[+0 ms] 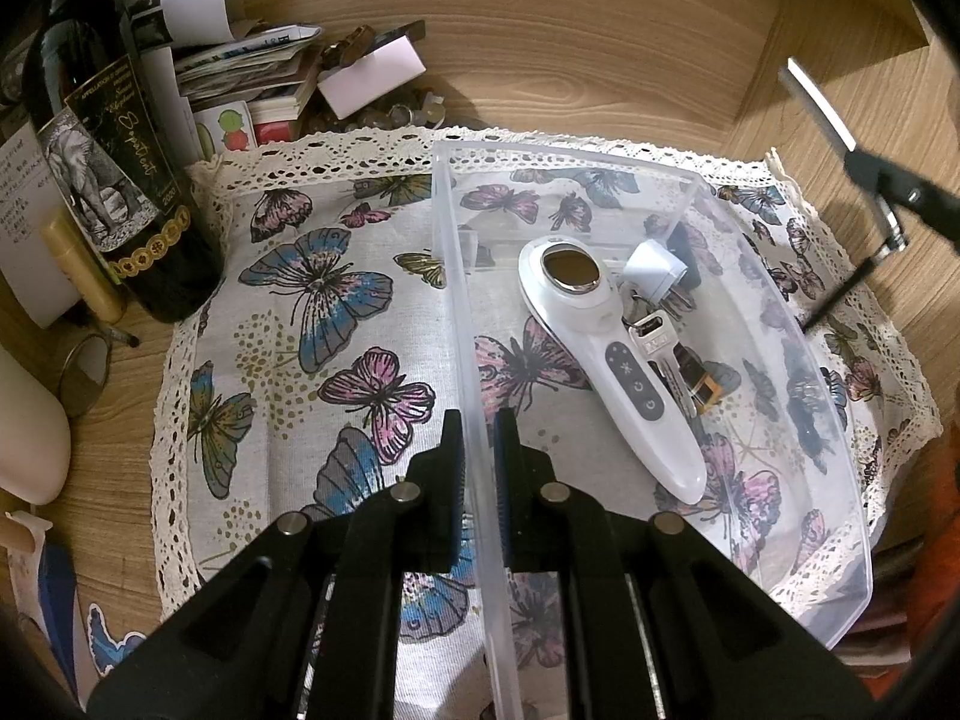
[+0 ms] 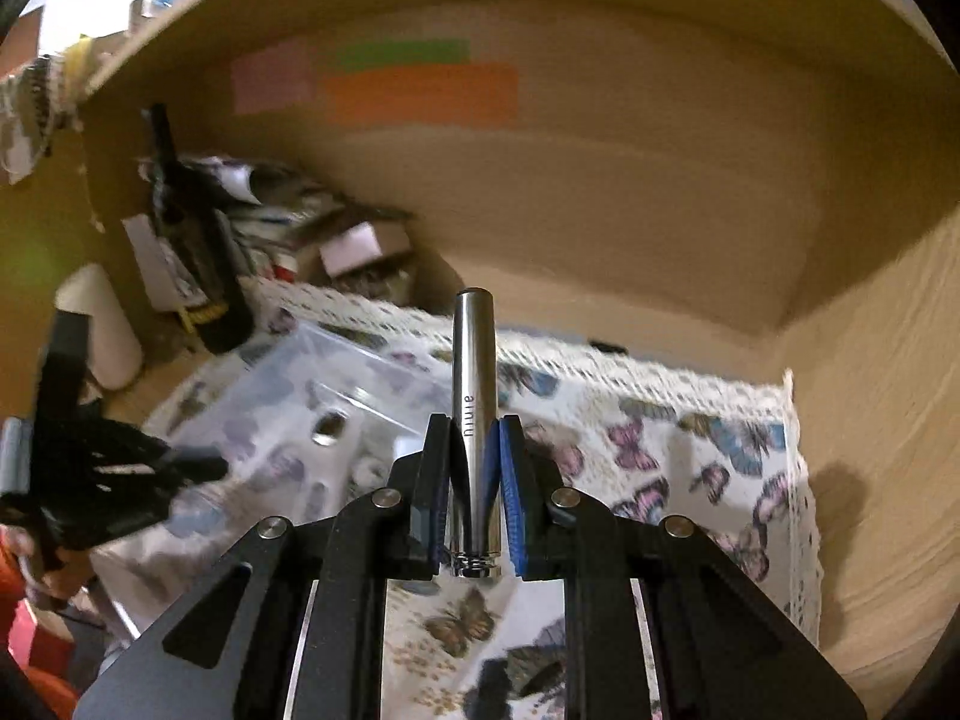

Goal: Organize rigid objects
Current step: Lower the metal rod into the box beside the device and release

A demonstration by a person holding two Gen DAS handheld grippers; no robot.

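Your right gripper (image 2: 474,429) is clamped on a silver metal tube (image 2: 474,372), which stands upright between the blue pads (image 2: 511,480); its threaded end sits low between the fingers and its capped end rises clear above the tips, in the air over the butterfly cloth (image 2: 690,450). Your left gripper (image 1: 478,420) has its jaws narrowed onto the near left wall of the clear plastic bin (image 1: 465,324), one finger outside and one inside. The bin rests on the cloth, and in it lie a white handheld device (image 1: 606,354), a bunch of keys (image 1: 654,336) and a white plug (image 1: 654,270), all crowded toward the middle and far end. The bin's right side and near end show bare floor. Left of the bin the cloth lies open up to a dark wine bottle (image 1: 120,180) and a heap of papers (image 1: 252,66). The right wrist view is blurred, so finer detail there is hard to read.
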